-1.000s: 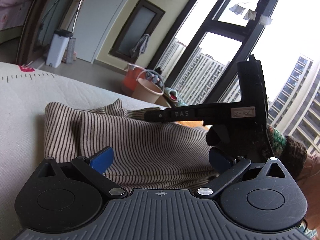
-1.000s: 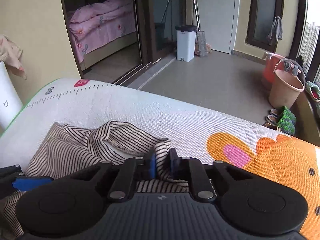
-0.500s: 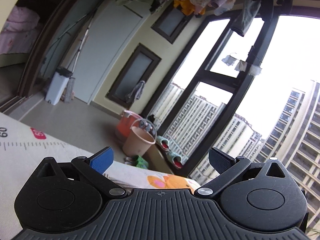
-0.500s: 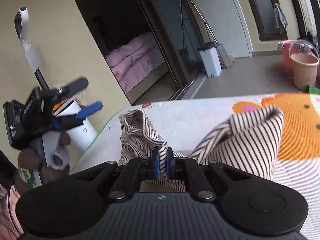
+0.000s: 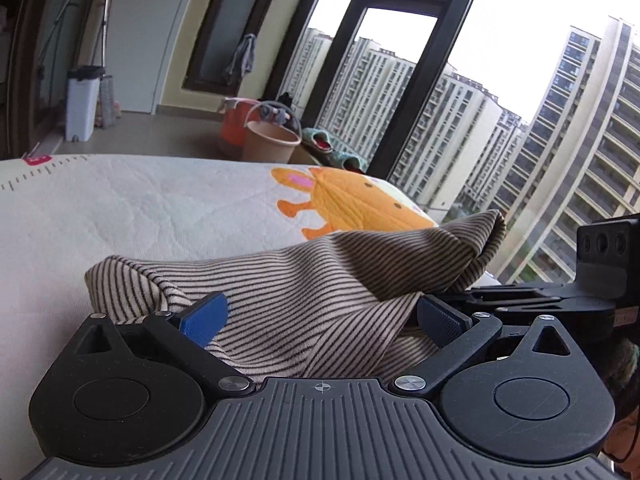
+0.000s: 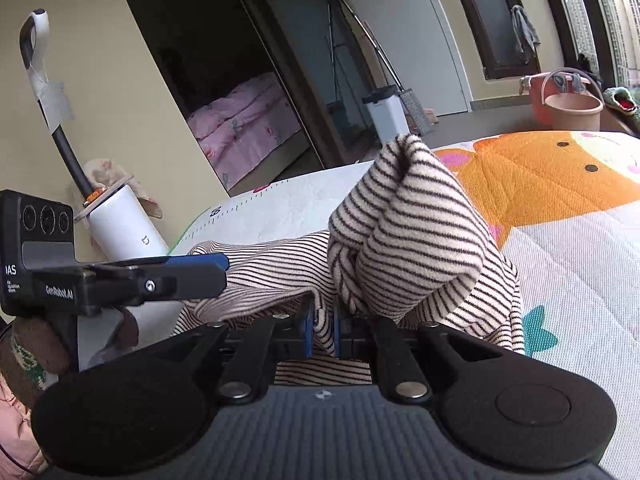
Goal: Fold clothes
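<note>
The right gripper (image 6: pixel 322 330) is pinched tight on a bit of the striped top (image 6: pixel 404 232), and the cloth bunches up in a tall lump just past its 2 blue fingers. The left gripper (image 5: pixel 320 316) is wide, with its 2 blue fingers far apart and nothing held; the striped cloth lies in the gap between them. The top sits on the padded mat (image 5: pixel 132 216), partly lifted at the right side and sagging low at the left. I think a fold is in the middle of being made, with 1 edge held up. To do it well, the left gripper should close on the loose edge by its fingers, so both ends lift level. Then both should move slowly together, keep the cloth flat and a little tight, and lay the edge down so the sides line up and no lump stays. Farther off on the mat is an orange cartoon animal (image 5: pixel 360 208), and past that a pink bucket (image 5: pixel 270 146) on the floor and a big window with tall buildings. Half a second ago the left gripper pointed up at the window with no cloth near it; now it is down at the top. The right gripper was pinching the cloth then too.
</note>
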The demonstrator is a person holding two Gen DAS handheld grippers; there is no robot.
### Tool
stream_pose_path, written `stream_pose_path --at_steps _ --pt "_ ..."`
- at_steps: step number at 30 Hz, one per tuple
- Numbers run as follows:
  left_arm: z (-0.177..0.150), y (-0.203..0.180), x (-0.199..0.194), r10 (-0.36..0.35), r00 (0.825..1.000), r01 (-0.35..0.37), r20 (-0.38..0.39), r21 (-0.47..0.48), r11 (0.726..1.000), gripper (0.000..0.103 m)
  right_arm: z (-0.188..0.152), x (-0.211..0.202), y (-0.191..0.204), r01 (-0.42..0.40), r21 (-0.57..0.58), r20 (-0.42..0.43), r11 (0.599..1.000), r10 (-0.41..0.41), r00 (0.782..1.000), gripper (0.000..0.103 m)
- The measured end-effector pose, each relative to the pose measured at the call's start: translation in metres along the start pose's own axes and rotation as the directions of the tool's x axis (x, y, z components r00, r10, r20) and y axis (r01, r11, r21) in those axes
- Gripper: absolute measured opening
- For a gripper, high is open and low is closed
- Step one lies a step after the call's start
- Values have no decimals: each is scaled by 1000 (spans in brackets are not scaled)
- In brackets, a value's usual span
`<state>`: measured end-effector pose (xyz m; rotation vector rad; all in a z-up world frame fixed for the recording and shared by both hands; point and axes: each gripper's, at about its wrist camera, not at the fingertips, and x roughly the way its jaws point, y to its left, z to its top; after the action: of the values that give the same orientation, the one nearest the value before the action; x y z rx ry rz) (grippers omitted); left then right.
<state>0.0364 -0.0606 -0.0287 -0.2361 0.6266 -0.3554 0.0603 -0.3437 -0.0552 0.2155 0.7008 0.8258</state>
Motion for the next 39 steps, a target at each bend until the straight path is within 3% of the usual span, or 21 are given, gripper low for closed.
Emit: stream_pose_path --at_steps 3,6,8,10,12,17,18,19,24,26,28,31,33,35,37,39 --pt "-6 0 -1 6 1000 -6 1 -4 1000 103 1 -18 14 28 -46 22 999 -27 999 21" --pt "-6 0 2 3 1000 -3 10 -30 1000 103 6 -48 31 31 -108 97 994 -21 995 28" --pt "-6 0 1 5 1000 -5 19 -40 999 103 15 -63 37 85 -127 165 988 -63 984 46" --pt "-6 -1 1 7 1000 -6 25 -44 999 103 29 -70 35 196 -114 238 974 -165 957 67" --pt "-8 -1 -1 4 999 -2 32 -46 999 103 34 -65 27 217 -86 239 972 -192 952 77" --pt "-14 -8 1 27 999 -27 46 10 1000 103 41 -44 0 213 -6 192 977 -208 959 74" --pt "-16 -11 2 37 998 -39 48 32 999 103 42 -39 -5 212 10 183 977 -211 960 49" --pt "-18 -12 2 43 998 -45 48 45 998 103 44 -35 -11 212 26 173 977 -213 962 42" --pt "-19 -9 -3 20 999 -21 45 27 999 103 51 -14 -37 211 106 124 972 -223 967 35" --pt "-18 -5 -9 -13 1000 13 27 -6 1000 103 43 -9 -57 237 157 81 959 -252 964 35" --pt "-15 0 -19 -53 999 53 12 -59 997 103 29 -11 -76 204 222 69 954 -224 972 38" --pt "-4 10 -47 -102 992 111 70 -125 986 103 19 -14 -76 197 215 81 957 -218 972 39" --pt "5 17 -69 -60 987 82 151 -140 987 103 19 -13 -73 202 193 72 960 -219 973 43" --pt "12 28 -82 32 982 -3 185 -157 988 103 21 -15 -74 186 193 57 963 -200 978 48" --pt "17 43 -79 124 981 -95 148 -187 978 103 22 -17 -75 166 195 41 967 -177 983 49" --pt "18 58 -62 167 984 -153 55 -200 968 103 26 -26 -74 145 182 36 973 -154 987 51"
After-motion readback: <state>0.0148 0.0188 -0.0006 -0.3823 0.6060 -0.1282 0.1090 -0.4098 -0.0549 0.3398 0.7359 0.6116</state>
